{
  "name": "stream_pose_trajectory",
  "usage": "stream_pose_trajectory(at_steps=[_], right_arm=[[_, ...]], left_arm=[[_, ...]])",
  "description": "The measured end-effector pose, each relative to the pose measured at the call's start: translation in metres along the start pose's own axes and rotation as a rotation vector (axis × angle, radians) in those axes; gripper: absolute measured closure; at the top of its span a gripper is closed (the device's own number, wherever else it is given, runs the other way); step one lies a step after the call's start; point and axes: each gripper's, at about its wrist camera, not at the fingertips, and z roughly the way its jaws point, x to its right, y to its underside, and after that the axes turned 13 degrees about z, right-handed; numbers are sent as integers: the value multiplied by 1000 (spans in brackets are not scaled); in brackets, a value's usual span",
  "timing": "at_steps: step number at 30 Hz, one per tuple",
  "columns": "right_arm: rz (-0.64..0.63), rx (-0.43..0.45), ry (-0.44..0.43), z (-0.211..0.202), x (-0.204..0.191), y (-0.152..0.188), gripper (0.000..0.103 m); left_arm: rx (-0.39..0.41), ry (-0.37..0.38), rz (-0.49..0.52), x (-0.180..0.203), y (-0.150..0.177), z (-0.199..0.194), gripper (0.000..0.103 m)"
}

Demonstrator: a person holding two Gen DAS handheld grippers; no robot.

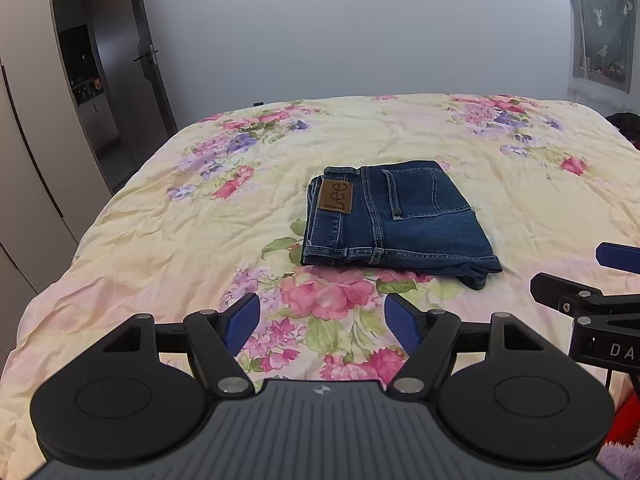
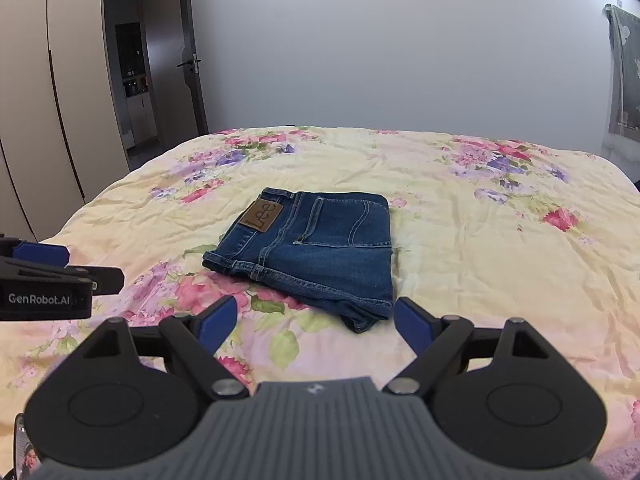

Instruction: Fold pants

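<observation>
Jeans [image 1: 394, 220] lie folded in compact square mid-bed [image 1: 160, 240], label up; left gripper [image 1: 322, 324] and right gripper [image 2: 316, 326] hover short of them, jaws wide, empty; folding looks finished.

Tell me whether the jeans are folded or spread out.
Folded: the jeans lie as a compact stacked rectangle on the floral bedspread, waistband patch on top, no legs extended.

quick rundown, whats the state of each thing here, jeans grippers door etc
jeans: folded into a compact stack, lying flat on the bedspread, back pocket and Lee patch facing up
left gripper: open, holding nothing, apart from the jeans
right gripper: open, holding nothing
bedspread: spread out, wrinkled
door: open
</observation>
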Motion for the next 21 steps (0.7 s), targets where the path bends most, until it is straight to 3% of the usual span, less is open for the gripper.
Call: stream_pose_trajectory(at_steps=[21], right_arm=[[-33,6,2,-2,-4,4,21]], left_arm=[[-26,-2,12,5,3,6,19]])
